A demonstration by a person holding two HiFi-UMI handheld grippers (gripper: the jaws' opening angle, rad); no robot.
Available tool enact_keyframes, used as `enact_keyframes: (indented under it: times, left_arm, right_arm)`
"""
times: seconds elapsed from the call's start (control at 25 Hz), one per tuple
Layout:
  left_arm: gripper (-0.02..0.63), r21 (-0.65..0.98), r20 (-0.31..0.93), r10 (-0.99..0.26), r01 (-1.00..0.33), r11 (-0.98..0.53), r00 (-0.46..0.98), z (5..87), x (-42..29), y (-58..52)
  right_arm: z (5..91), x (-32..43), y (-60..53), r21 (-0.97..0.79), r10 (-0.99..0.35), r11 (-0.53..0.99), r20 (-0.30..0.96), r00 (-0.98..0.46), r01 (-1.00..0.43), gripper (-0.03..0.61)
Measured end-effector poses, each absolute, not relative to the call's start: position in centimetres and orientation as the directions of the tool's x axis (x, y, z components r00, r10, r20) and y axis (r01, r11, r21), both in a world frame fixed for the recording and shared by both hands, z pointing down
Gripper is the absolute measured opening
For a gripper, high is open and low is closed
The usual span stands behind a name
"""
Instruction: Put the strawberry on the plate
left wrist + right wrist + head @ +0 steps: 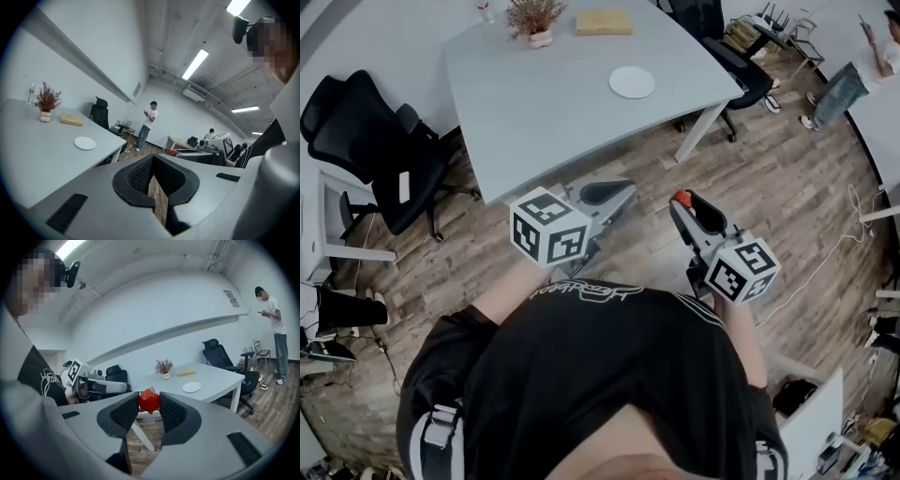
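A red strawberry (pixel 149 400) sits pinched between the dark pads of my right gripper (pixel 149 405), which is shut on it. In the head view the strawberry (pixel 681 199) shows at the tip of the right gripper (pixel 685 208), held over the wooden floor short of the table. A white plate (pixel 632 82) lies bare near the right end of the grey table (pixel 544 122); the plate (pixel 191 387) is some way ahead of the jaws. My left gripper (pixel 614 192) hangs by the table's near edge, its jaws (pixel 152 161) together on nothing.
A potted dried plant (pixel 534 19) and a tan block (pixel 603 22) stand at the table's far side. Black office chairs sit left (pixel 375 141) and right (pixel 741 66) of the table. A person (pixel 853 80) stands at the far right.
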State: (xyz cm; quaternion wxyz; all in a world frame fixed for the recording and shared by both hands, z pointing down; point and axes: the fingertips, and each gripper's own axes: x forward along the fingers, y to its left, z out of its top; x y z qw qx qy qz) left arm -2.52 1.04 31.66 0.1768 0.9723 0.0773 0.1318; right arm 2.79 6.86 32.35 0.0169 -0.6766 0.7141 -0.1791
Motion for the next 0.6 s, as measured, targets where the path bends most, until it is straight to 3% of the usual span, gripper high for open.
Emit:
enact_keyframes:
  times: [0.6]
  left_arm:
    - [0.008, 0.356, 0.220, 0.163, 0.076, -0.931, 0.962, 31.8, 0.7, -6.0]
  right_arm:
    - [32.1, 6.6, -0.2, -0.250, -0.973, 0.055, 0.203, -0.108, -0.967, 0.130]
